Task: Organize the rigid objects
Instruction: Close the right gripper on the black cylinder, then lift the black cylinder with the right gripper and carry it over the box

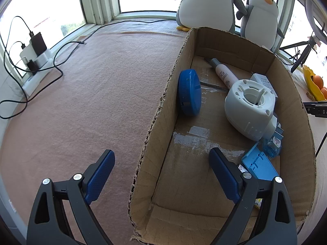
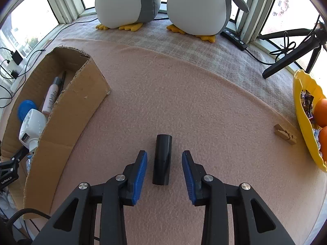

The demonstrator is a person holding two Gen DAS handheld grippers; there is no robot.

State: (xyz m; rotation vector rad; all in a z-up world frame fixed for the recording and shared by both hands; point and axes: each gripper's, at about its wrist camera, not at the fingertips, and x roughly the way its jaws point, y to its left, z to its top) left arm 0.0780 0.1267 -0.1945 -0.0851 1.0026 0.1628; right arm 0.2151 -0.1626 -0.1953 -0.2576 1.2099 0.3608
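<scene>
We read little here. The white tube [image 1: 223, 75] in the cardboard box [image 1: 161, 104] carries letters like "OGI", partly cut off. The black clamp [image 2: 8, 172] at the left edge of the right wrist view shows small white print, roughly "GenRobot.AI". Other labels are too blurred.

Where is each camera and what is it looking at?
Left wrist: sits on the left gripper, looking down into the cardboard box; its open blue-padded fingers show.
Right wrist: sits on the right gripper, looking down at a black tube between its fingers.
Both show the box and plush penguins.
</scene>
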